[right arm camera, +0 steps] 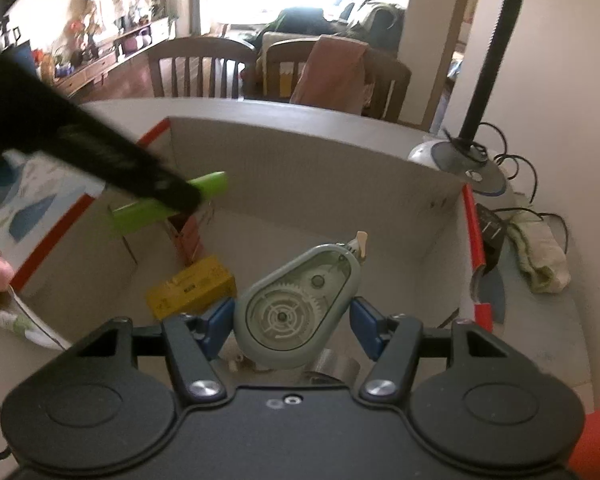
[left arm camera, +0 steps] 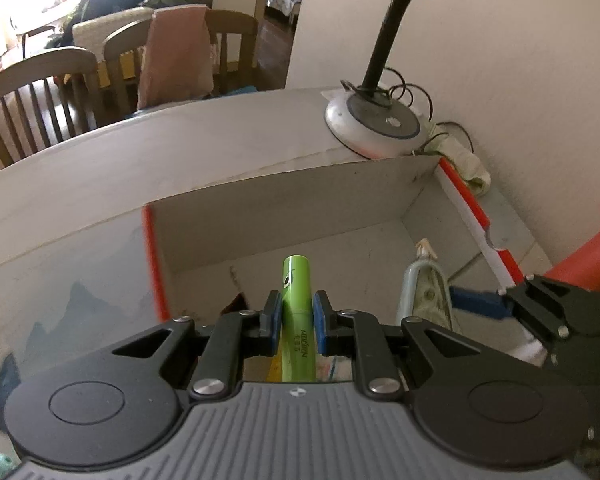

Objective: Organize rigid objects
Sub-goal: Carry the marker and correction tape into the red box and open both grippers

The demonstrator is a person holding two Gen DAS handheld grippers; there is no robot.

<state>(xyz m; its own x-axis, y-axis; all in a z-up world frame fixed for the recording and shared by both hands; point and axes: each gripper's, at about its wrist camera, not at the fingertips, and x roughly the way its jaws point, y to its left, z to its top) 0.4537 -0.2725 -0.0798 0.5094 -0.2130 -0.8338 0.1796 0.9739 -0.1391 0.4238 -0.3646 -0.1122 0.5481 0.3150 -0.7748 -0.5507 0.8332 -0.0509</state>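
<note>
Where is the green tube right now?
The green tube is clamped in the left gripper, held over the open cardboard box; the right wrist view shows it above the box's left side, over the yellow box.

Green tube [left arm camera: 296, 312] glossy plastic; tape dispenser [right arm camera: 296, 308] smooth translucent plastic; box [right arm camera: 300, 172] matt cardboard.

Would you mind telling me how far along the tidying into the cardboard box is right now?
Done: a yellow box already lies in the cardboard box. In hand: the left gripper is shut on a green tube over the box; the correction tape dispenser sits between the open right gripper fingers, inside the box. Left: releasing the tube.
</note>
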